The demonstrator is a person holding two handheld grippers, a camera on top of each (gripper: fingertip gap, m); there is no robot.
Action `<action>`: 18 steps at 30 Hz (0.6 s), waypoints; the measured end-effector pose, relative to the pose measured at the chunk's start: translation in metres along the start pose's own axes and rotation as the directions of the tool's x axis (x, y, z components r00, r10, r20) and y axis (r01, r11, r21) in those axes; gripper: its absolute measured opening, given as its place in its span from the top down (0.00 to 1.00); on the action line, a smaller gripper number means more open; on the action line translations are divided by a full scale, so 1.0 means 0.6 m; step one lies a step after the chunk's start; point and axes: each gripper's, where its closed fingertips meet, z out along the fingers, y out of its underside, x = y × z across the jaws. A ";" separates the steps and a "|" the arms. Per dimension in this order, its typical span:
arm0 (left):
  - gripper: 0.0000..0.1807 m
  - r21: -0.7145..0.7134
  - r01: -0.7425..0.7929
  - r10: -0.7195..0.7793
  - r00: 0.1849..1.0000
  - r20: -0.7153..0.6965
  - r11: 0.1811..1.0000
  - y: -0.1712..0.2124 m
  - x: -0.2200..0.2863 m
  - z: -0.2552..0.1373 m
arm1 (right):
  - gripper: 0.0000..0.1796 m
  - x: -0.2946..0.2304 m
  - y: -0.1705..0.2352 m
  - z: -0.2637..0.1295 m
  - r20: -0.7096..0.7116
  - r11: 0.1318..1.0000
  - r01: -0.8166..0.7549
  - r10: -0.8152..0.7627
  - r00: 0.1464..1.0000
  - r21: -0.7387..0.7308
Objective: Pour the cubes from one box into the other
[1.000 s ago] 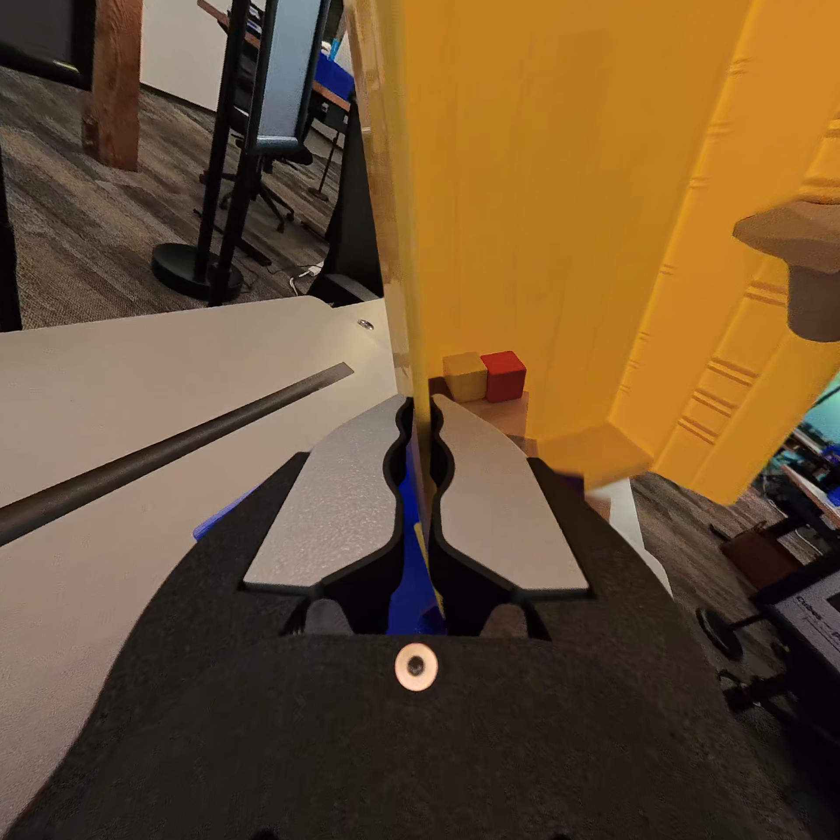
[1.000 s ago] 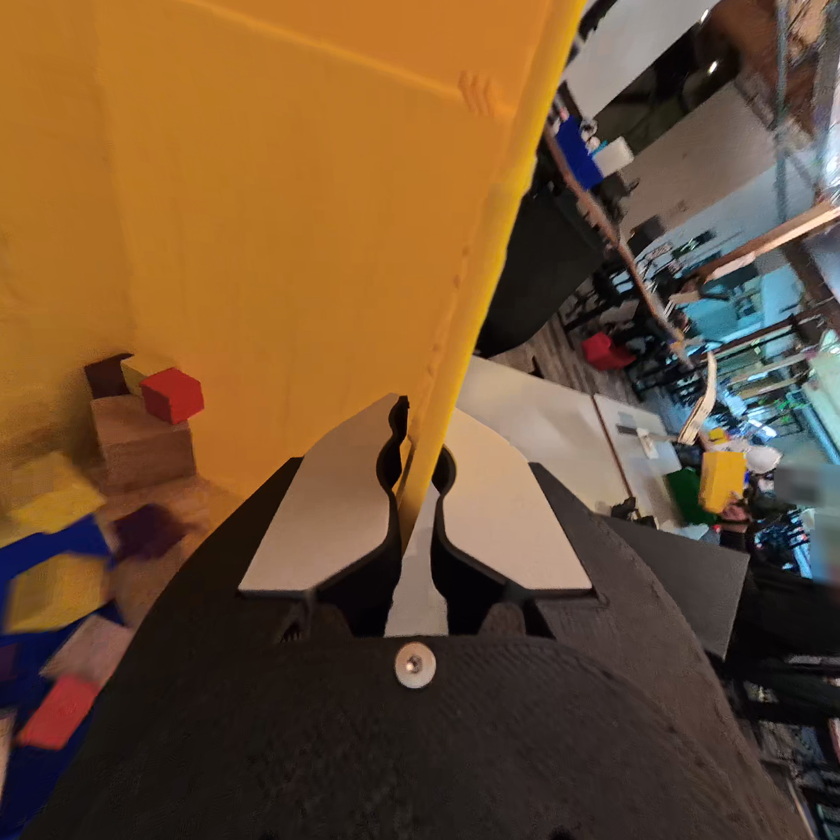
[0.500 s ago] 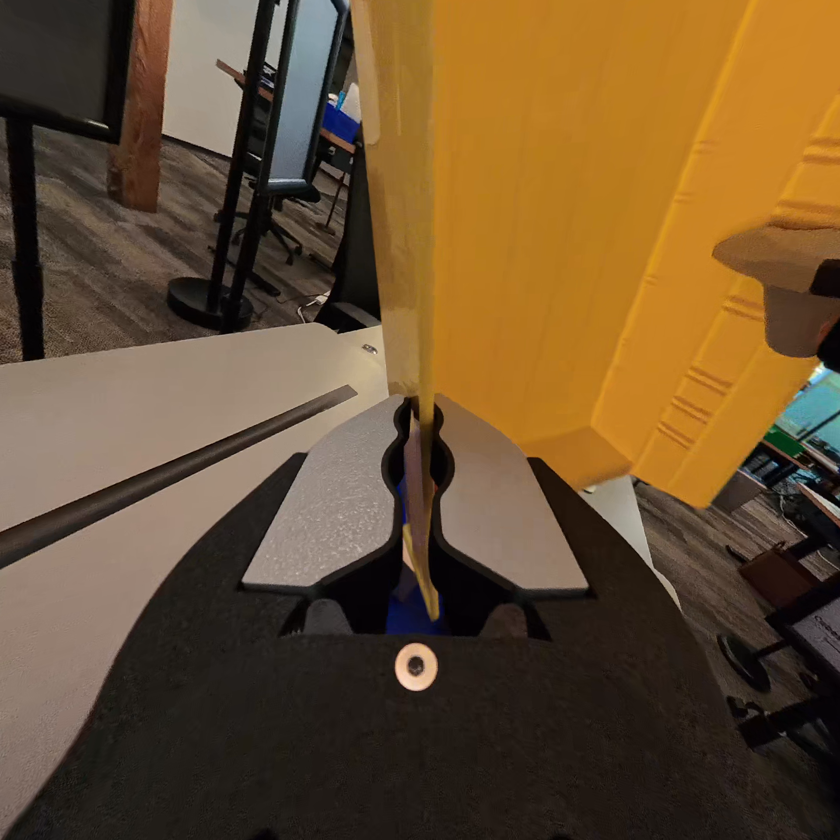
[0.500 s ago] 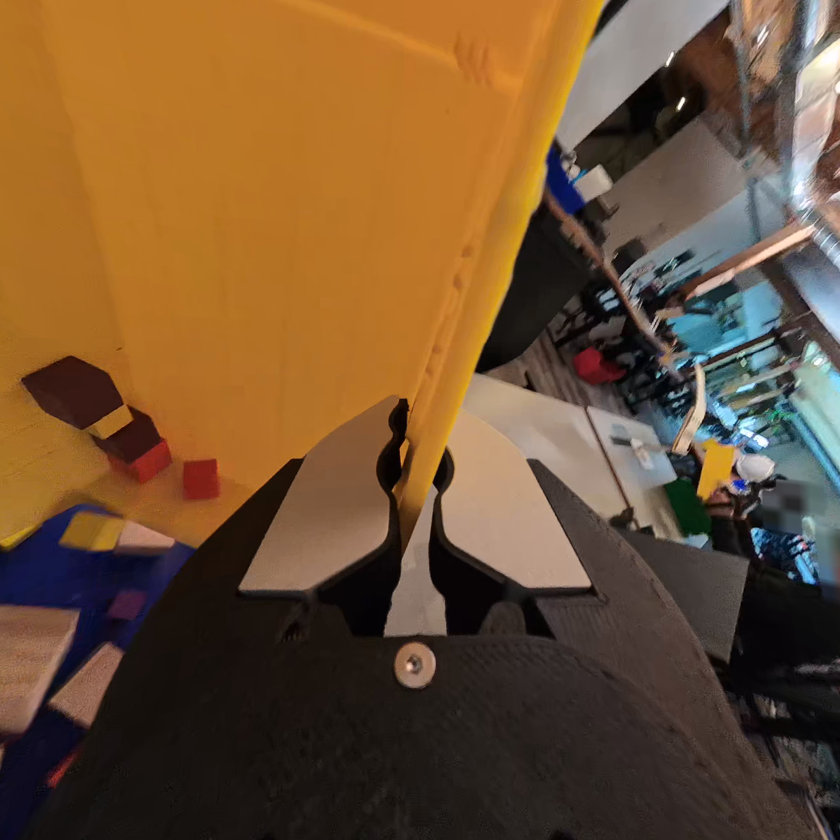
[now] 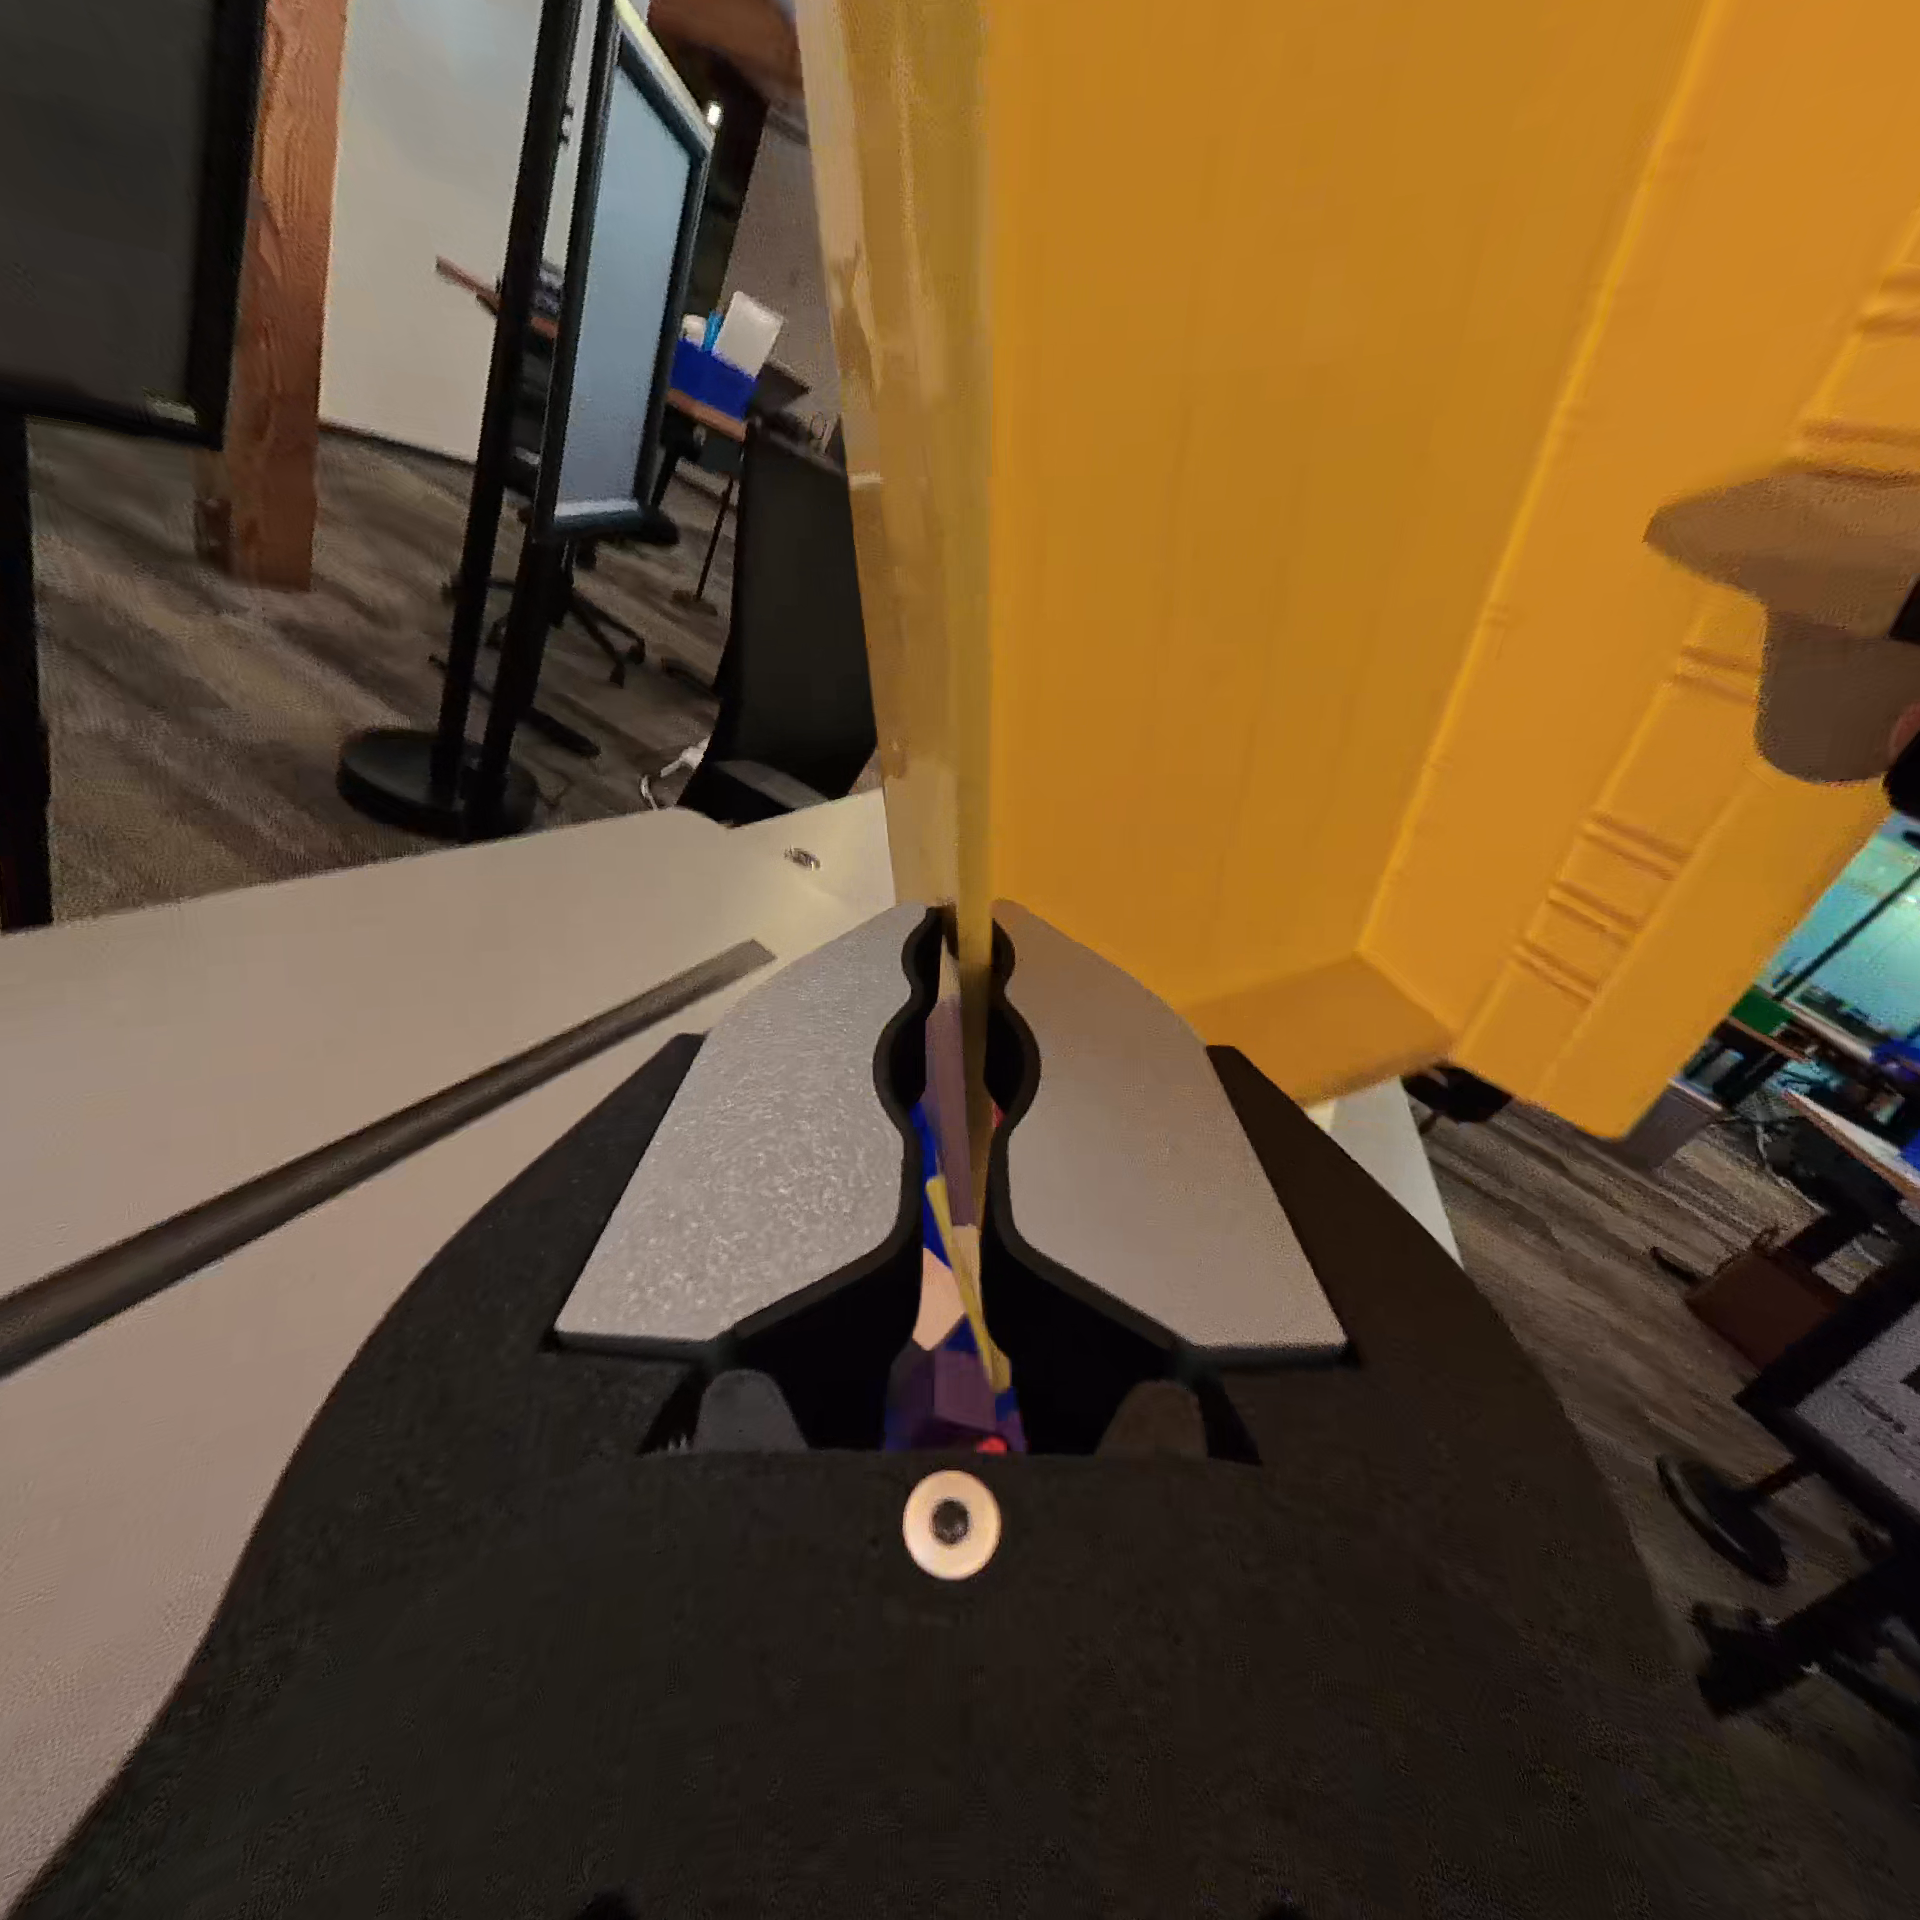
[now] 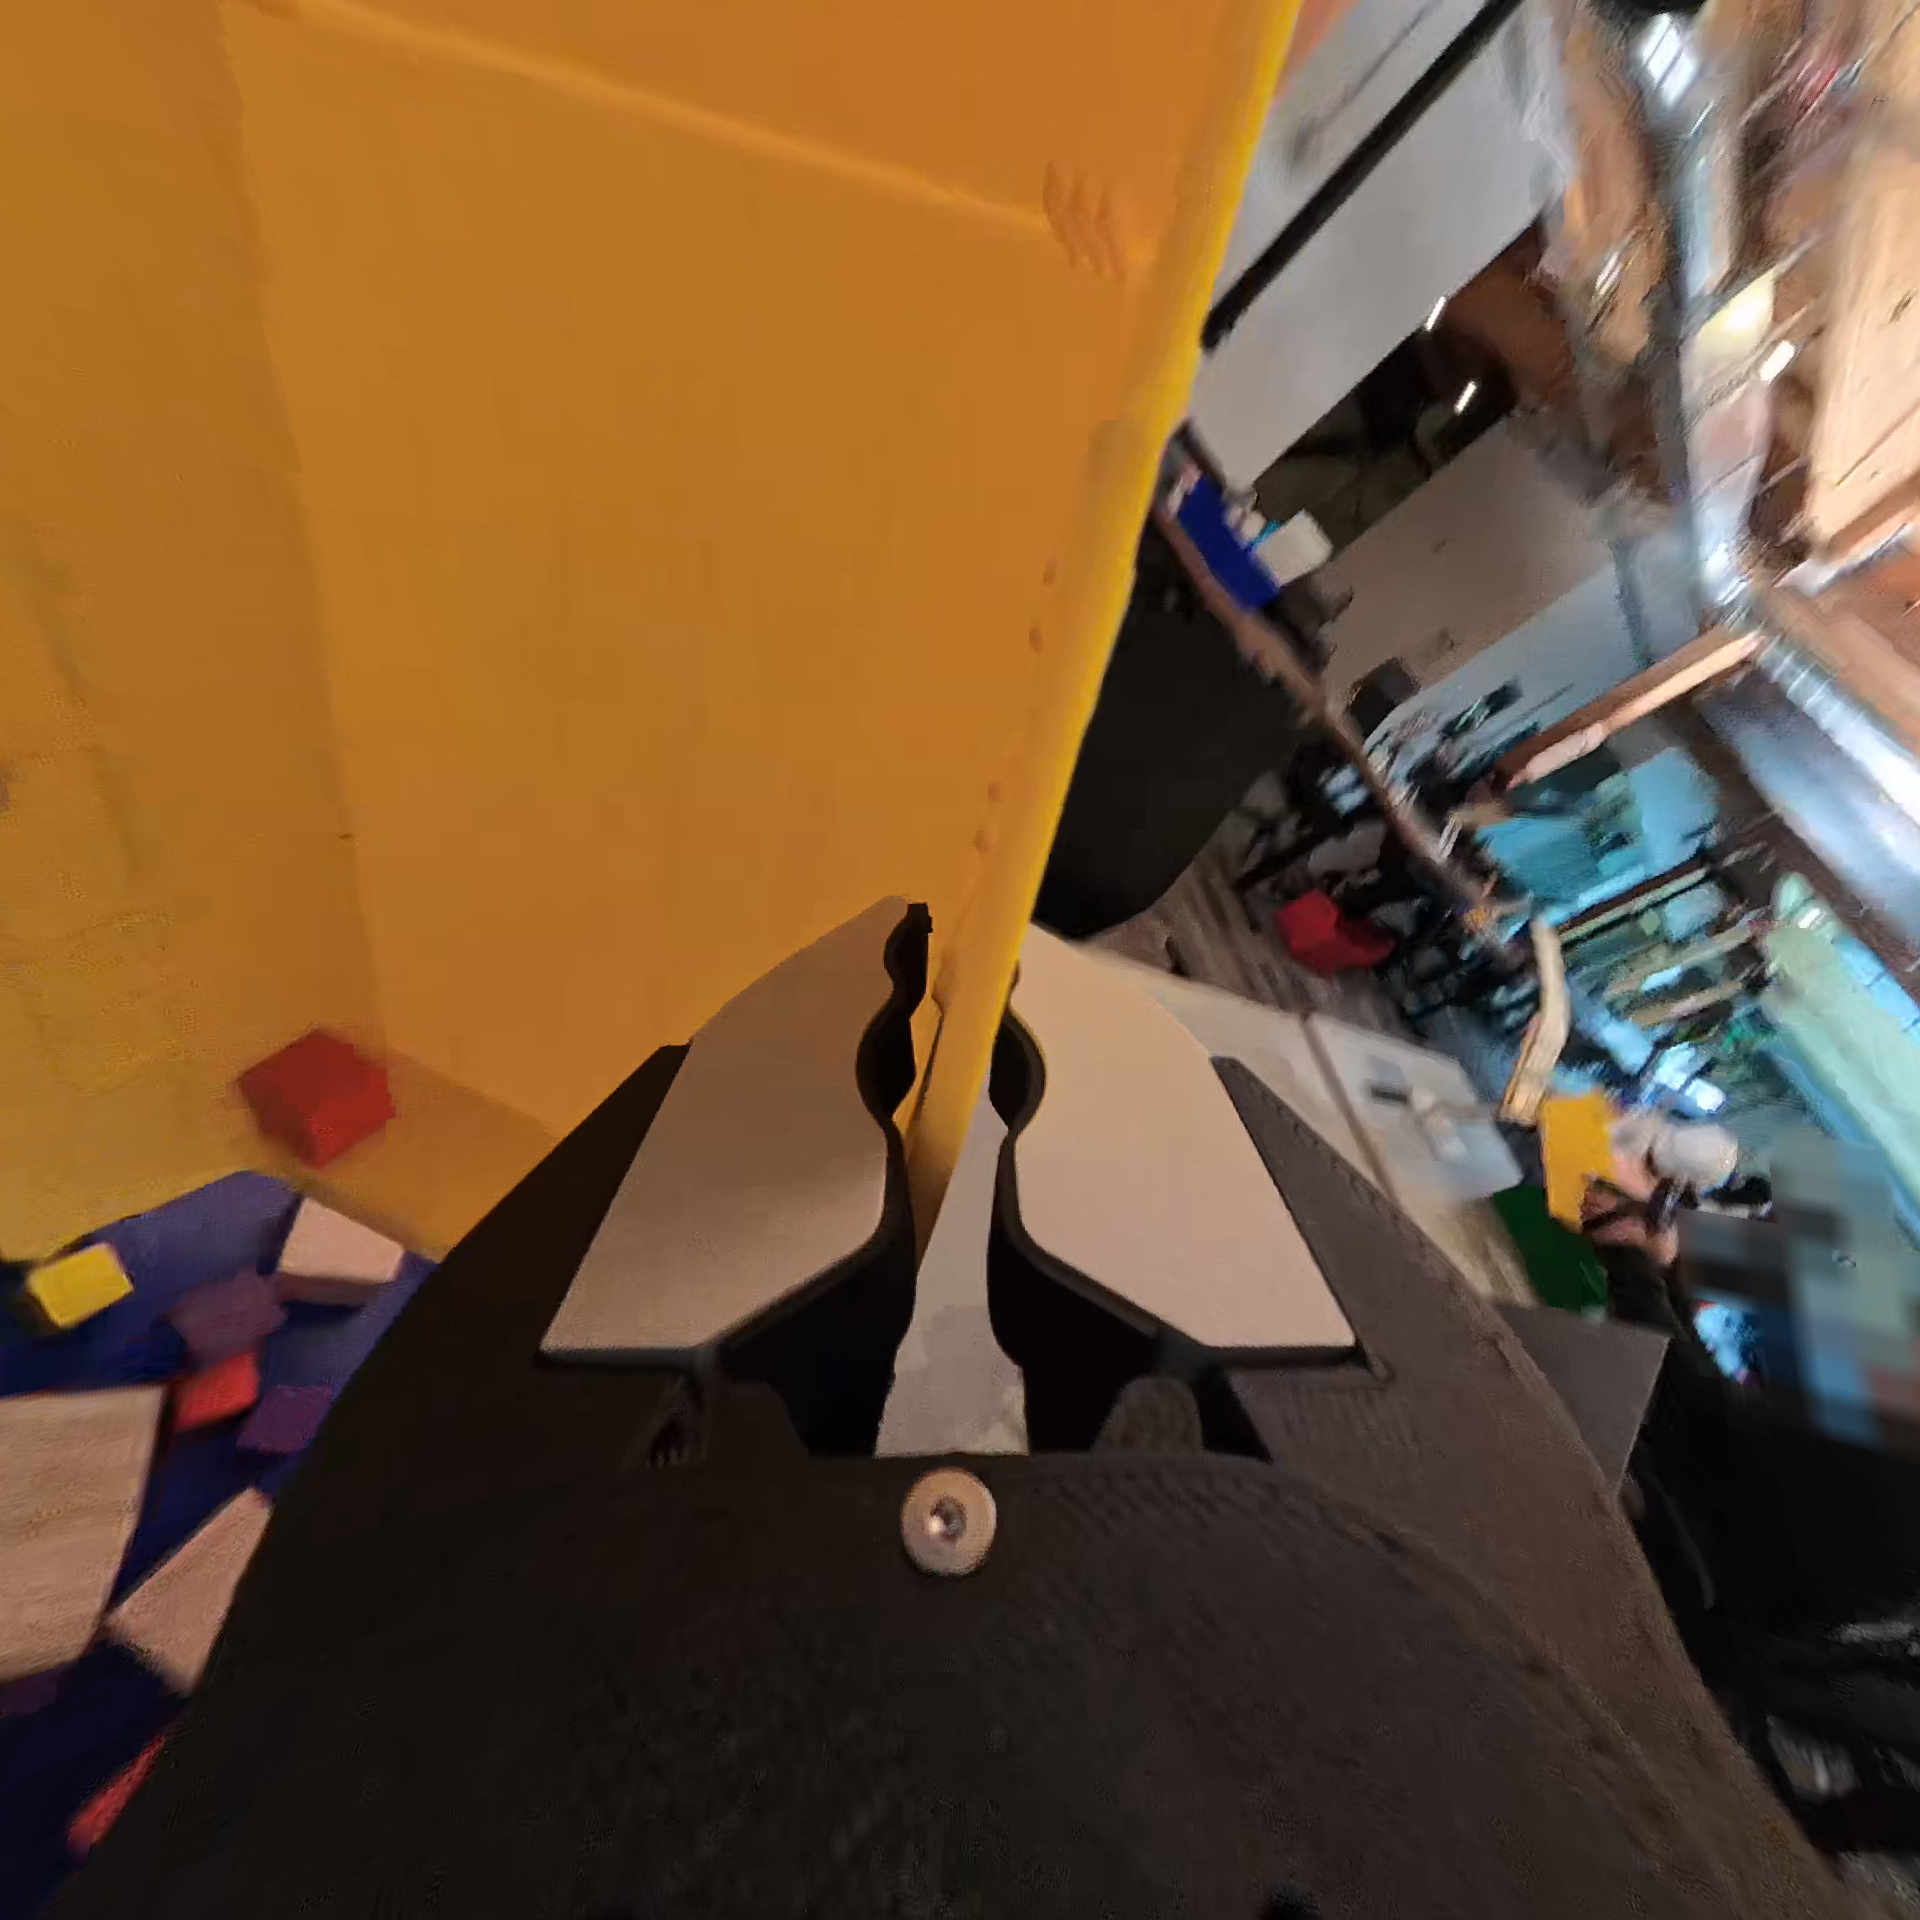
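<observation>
A yellow box [image 5: 1299,520] is held up on end, its opening facing down. My left gripper [image 5: 966,935] is shut on one wall of it; my right gripper [image 6: 961,951] is shut on the opposite wall [image 6: 1039,779]. The right gripper's fingertip [image 5: 1797,613] shows at the far wall in the left wrist view. One red cube [image 6: 317,1091] is at the yellow box's lower edge. Below it a blue box [image 6: 177,1475] holds several cubes: yellow [image 6: 78,1283], purple, red and plain wood [image 6: 62,1507]. Slivers of those cubes show between my left fingers [image 5: 951,1340].
A light grey table [image 5: 312,1039] with a dark groove [image 5: 364,1132] lies under the boxes. Black stands [image 5: 488,520] and a screen stand on the floor beyond it. Other tables [image 6: 1382,1101] and office clutter lie off to the right, with a blurred patch there.
The yellow box has tipped steeper. The cubes that sat in its corner have slid out into the blue box below; only one red cube is left at its edge. Both grips held.
</observation>
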 end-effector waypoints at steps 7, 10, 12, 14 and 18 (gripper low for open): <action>0.96 0.054 -0.066 0.066 0.998 0.003 0.996 -0.013 0.011 -0.010 | 0.97 0.011 -0.015 -0.014 -0.041 0.996 0.009 -0.006 0.999 0.091; 0.97 0.011 -0.048 0.048 0.998 0.044 0.999 -0.005 0.004 -0.006 | 0.96 0.003 0.005 0.009 -0.027 1.000 0.009 -0.008 1.000 0.014; 0.97 0.017 -0.027 0.027 1.000 0.011 0.999 -0.006 0.014 -0.011 | 0.96 0.006 0.003 -0.002 -0.009 1.000 -0.015 0.015 1.000 0.019; 0.95 0.036 -0.024 0.024 1.000 -0.010 0.999 -0.011 0.028 -0.014 | 0.97 0.021 -0.002 -0.005 -0.022 0.998 -0.008 0.009 1.000 0.064; 0.91 -0.085 0.085 -0.092 0.992 -0.086 0.993 -0.004 0.074 -0.007 | 0.97 0.048 0.013 0.029 0.109 0.989 -0.130 0.136 0.985 -0.064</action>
